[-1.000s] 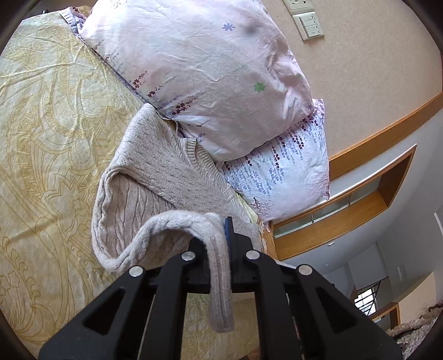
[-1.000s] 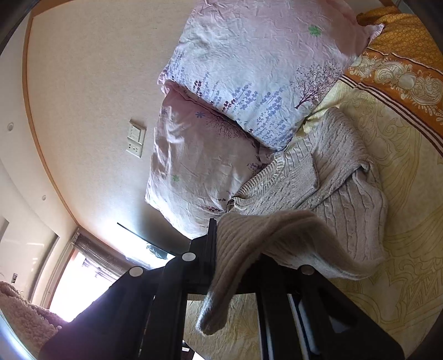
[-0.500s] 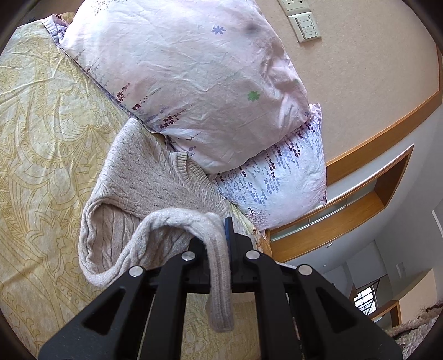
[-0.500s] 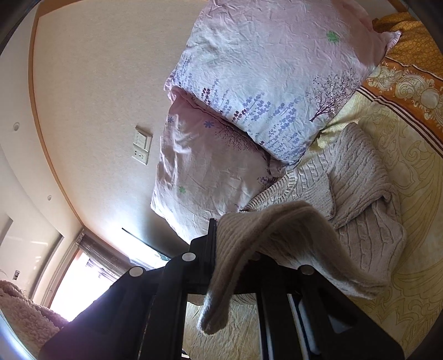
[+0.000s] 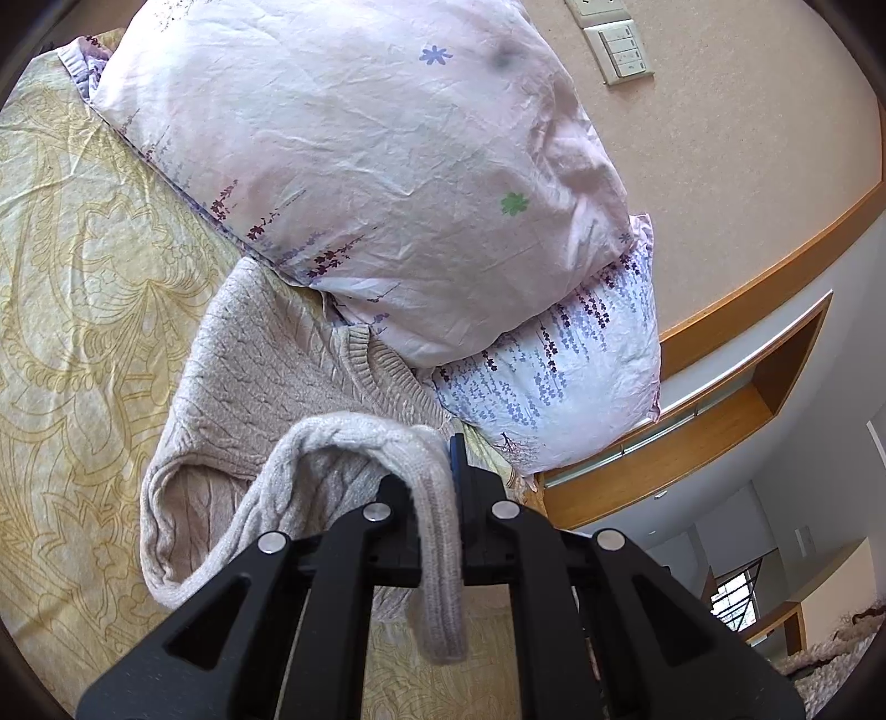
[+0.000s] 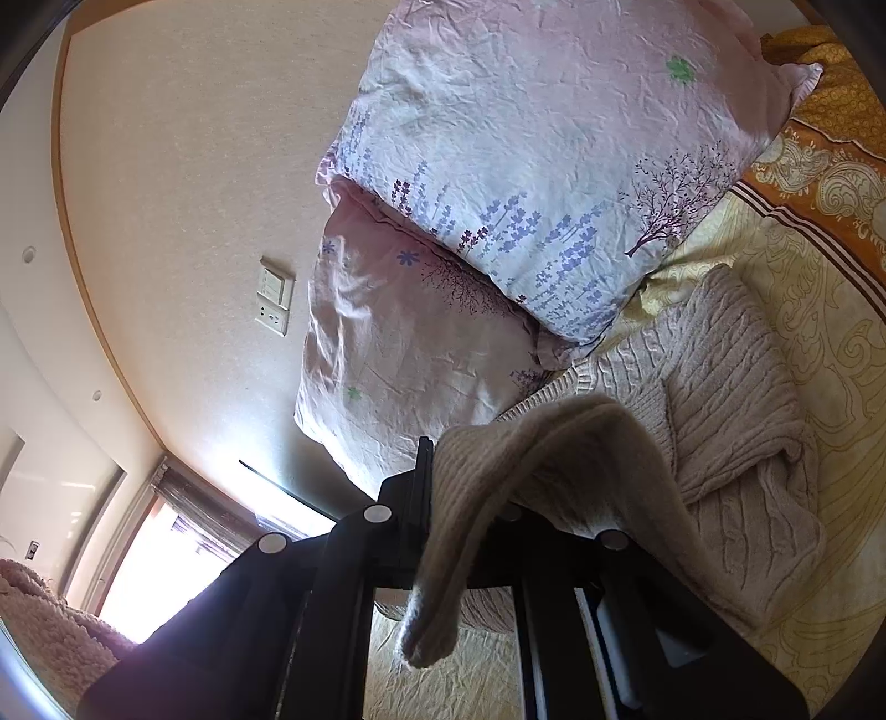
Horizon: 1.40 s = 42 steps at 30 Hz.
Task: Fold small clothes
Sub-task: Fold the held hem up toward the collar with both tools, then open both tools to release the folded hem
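Left tool (image 5: 449, 487) pinching sweater (image 5: 266, 360) hem, ribbed edge drooping back over jaws. Right tool (image 6: 459, 498) likewise pinched on other hem corner (image 6: 498, 476), cloth draped across it. Both lifted off bed (image 5: 72, 277). Rest of sweater lies flat ahead of tools, long axis running away toward pillows (image 5: 360, 155), collar end nearly touching them. Judgement: fold goes forward, hem carried to collar; both tools equally near. Beyond pillows: wall, switch plate (image 5: 620, 52).
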Each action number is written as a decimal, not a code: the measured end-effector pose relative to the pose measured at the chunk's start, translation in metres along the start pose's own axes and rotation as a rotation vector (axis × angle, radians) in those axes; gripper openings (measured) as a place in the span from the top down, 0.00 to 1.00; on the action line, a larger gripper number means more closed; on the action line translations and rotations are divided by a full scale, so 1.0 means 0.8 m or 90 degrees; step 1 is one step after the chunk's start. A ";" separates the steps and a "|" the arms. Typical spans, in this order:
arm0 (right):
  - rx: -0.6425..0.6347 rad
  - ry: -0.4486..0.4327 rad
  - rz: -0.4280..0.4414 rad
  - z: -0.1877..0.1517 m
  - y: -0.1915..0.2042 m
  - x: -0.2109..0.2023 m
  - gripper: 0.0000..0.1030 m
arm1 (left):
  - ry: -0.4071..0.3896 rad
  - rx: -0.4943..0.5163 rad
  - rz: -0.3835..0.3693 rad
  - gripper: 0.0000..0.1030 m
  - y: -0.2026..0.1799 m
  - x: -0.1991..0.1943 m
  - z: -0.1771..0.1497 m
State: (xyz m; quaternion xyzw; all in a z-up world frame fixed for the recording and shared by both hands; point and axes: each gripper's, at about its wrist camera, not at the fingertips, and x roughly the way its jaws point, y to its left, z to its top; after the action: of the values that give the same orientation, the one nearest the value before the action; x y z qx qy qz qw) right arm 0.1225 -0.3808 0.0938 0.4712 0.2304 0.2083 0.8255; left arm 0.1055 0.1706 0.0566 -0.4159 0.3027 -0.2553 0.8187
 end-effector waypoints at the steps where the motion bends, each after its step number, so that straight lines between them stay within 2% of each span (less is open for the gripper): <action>1: 0.001 0.001 -0.001 0.003 -0.002 0.003 0.93 | 0.000 -0.001 0.002 0.94 0.001 0.004 0.004; 9: -0.008 0.013 -0.012 0.033 -0.012 0.036 0.93 | -0.004 -0.002 0.016 0.94 0.009 0.044 0.038; 15: -0.015 0.022 -0.059 0.063 -0.027 0.075 0.93 | -0.008 0.011 0.038 0.94 0.013 0.081 0.073; 21: 0.003 0.064 -0.137 0.081 -0.064 0.124 0.93 | 0.024 0.015 0.118 0.94 0.041 0.124 0.086; 26: 0.061 0.084 -0.200 0.085 -0.099 0.147 0.93 | 0.034 -0.014 0.150 0.94 0.061 0.145 0.090; 30: 0.114 0.095 -0.221 0.082 -0.119 0.153 0.92 | 0.048 -0.017 0.177 0.91 0.067 0.155 0.090; 31: 0.131 0.101 -0.221 0.082 -0.124 0.155 0.88 | 0.048 -0.020 0.182 0.89 0.069 0.156 0.091; 33: 0.156 0.104 -0.215 0.082 -0.131 0.157 0.75 | 0.043 -0.035 0.192 0.75 0.072 0.156 0.092; 34: 0.159 0.105 -0.209 0.083 -0.131 0.159 0.67 | 0.037 -0.043 0.195 0.62 0.074 0.155 0.094; 38: 0.129 0.108 -0.199 0.087 -0.118 0.166 0.41 | 0.035 -0.048 0.195 0.56 0.073 0.156 0.100; 42: 0.114 0.111 -0.203 0.088 -0.114 0.177 0.36 | 0.034 -0.043 0.196 0.53 0.070 0.159 0.100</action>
State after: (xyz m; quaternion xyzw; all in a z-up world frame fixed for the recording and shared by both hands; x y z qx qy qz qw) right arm 0.2887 -0.3922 0.0199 0.4808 0.3899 0.0938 0.7797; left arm 0.2590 0.1572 0.0115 -0.3851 0.3931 -0.1272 0.8252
